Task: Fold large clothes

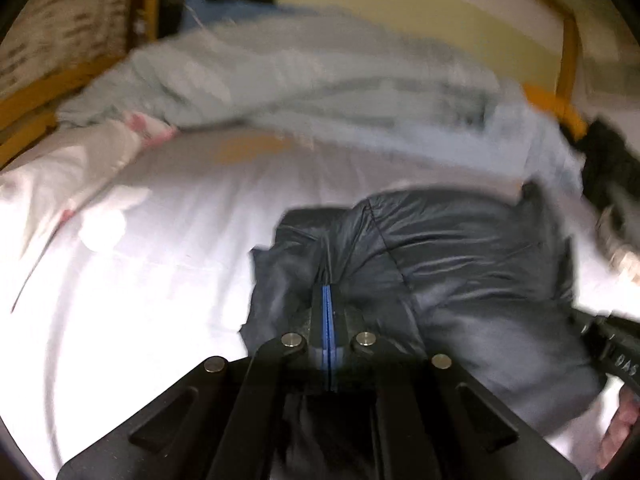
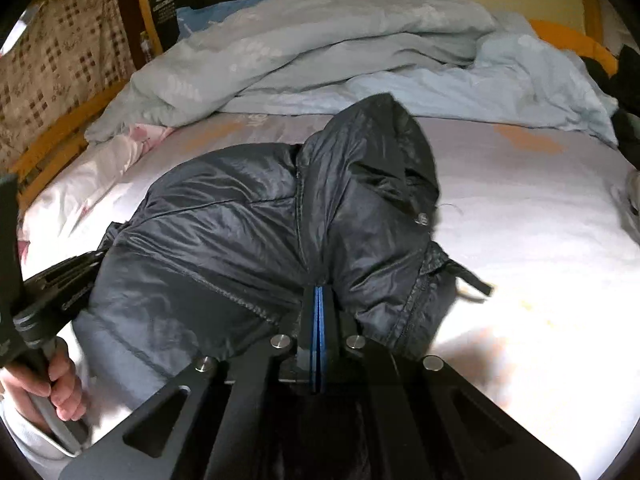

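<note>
Left wrist view, blurred: lying on a white sheet (image 1: 160, 240), a dark padded jacket (image 1: 460, 248), bunched toward the right half of the bed. Pinching a fold of that jacket's fabric between blue pads pressed tightly together, the left gripper (image 1: 327, 292). Heaping along the far side of the bed, a pale blue-grey duvet (image 1: 280, 76); resting at the left, a white pillow with pink marks (image 1: 80, 172). Running around the bed, a yellow wooden frame (image 1: 556, 108). Entering at the right edge, the right gripper (image 1: 612, 348), its side showing the letters "DAS", the rest cut off; its jaws not visible here.

Right wrist view, sharper: spreading across the middle of the sheet (image 2: 520, 220), the jacket (image 2: 248, 220), its hood (image 2: 384, 152) standing up and a zip line running along the lower front. Clamping jacket fabric below the hood, the right gripper (image 2: 319, 296), blue pads squeezed together. Gripping the handle of the left gripper (image 2: 60, 276) at the lower left, a hand (image 2: 52, 380); printing on that tool too small to read. Leaning at the back left, a dark box (image 2: 168, 4) with a pale logo and illegible lettering, beside a checked cloth (image 2: 60, 76). Crumpling behind the jacket, the duvet (image 2: 320, 48).
</note>
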Demonstrator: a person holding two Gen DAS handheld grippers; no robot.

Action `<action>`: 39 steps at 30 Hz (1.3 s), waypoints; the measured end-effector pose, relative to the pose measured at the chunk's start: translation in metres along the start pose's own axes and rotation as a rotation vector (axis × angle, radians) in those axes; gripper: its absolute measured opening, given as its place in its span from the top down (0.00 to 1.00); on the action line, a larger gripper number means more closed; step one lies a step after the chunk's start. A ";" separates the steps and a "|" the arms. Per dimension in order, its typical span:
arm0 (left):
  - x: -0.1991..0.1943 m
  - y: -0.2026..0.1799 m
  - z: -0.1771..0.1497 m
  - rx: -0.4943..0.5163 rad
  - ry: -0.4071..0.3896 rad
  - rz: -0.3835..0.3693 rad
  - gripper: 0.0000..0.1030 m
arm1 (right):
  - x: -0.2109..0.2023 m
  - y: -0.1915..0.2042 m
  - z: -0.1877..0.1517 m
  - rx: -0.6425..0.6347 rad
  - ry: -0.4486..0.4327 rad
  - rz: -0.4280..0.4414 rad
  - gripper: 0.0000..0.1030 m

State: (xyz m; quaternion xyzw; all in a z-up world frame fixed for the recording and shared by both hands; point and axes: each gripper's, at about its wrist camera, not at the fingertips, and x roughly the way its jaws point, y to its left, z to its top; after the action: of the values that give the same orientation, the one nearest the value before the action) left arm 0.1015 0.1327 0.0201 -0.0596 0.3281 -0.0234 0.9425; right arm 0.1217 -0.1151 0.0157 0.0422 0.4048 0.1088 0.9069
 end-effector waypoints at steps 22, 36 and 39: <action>-0.010 0.026 -0.043 -0.180 0.145 0.063 0.24 | -0.026 -0.044 -0.044 0.297 -0.006 0.162 0.25; 0.009 0.020 -0.053 -0.211 0.169 -0.014 0.25 | 0.027 -0.041 -0.050 0.282 0.067 0.258 0.15; -0.016 0.011 -0.044 -0.168 0.139 -0.042 0.62 | 0.016 -0.040 -0.047 0.256 0.050 0.252 0.29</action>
State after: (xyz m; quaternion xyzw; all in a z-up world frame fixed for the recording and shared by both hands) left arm 0.0622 0.1404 -0.0057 -0.1435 0.3922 -0.0198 0.9084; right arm 0.1040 -0.1506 -0.0341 0.2050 0.4294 0.1702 0.8629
